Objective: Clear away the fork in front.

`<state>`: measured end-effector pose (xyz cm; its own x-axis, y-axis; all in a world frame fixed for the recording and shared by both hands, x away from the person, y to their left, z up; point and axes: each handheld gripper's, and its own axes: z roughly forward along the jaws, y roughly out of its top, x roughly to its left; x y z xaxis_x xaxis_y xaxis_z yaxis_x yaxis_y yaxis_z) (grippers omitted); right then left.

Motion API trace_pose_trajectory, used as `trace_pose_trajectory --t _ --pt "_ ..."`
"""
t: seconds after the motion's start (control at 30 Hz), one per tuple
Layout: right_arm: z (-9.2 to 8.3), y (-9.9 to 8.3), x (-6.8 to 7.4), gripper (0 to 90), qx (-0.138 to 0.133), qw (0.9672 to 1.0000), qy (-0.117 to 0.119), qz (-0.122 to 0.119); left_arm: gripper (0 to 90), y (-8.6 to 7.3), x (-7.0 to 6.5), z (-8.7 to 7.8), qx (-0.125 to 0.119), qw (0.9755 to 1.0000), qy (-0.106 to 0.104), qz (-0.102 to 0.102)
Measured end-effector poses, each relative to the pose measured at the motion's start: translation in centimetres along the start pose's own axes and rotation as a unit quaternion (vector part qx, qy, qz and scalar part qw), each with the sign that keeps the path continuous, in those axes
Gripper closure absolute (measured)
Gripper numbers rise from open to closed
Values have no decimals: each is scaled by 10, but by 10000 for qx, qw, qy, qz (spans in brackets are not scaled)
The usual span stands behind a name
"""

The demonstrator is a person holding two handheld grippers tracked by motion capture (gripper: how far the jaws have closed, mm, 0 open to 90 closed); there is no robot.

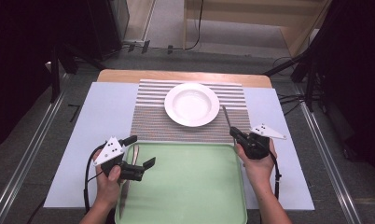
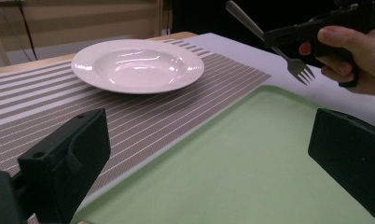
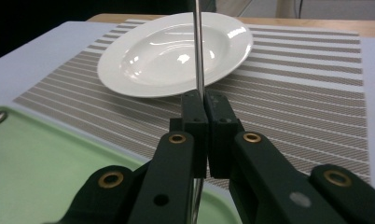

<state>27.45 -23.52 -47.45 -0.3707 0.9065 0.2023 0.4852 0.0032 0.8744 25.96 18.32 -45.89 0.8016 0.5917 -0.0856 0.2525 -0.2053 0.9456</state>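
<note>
One fork (image 2: 269,39) is up off the table, clamped in the right gripper (image 1: 235,134), whose jaws are pressed tight on the metal stem. In the left gripper view the tines hang below the jaws, over the pale sheet beside the tray's far right corner, and the handle sticks up and away toward the plate. In the right gripper view the stem runs straight up from between the jaws, across the plate behind it.

The left gripper (image 1: 140,153) holds nothing. Its two jaws stand wide apart over the near left part of the tray.

One white plate (image 1: 192,104) sits on one striped placemat (image 1: 148,119), toward the far edge of it. One green tray (image 1: 185,186) lies just in front of the mat, touching or nearly touching its near edge. Along the tray's left rim lie what look like two more pieces of cutlery (image 1: 129,177); they are slim and partly hidden by the left hand (image 1: 108,179), so I cannot tell what kind they are.

Everything rests on one pale sheet (image 1: 101,107) covering the wooden table (image 1: 125,74).
</note>
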Motion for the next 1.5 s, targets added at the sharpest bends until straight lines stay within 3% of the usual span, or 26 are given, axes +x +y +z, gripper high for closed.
trace_pose_trajectory --t 0.37,0.67,1.03,1.43,1.5 --pt "-10 -6 18 868 -75 9996 215 -159 0 7 -7 23 45 9997 -224 74" --pt "-15 -11 30 868 -152 9986 461 -211 0 13 -11 38 -14 9988 -470 -127" --pt "-19 -15 47 868 -222 9966 739 -279 1 21 -16 54 24 9982 -568 -201" --pt "-14 -18 67 868 -227 9939 991 -418 66 27 -19 67 19 9951 -841 -516" --pt "-13 -19 70 868 -250 9935 1011 -463 141 27 -21 69 6 9949 -876 -508"
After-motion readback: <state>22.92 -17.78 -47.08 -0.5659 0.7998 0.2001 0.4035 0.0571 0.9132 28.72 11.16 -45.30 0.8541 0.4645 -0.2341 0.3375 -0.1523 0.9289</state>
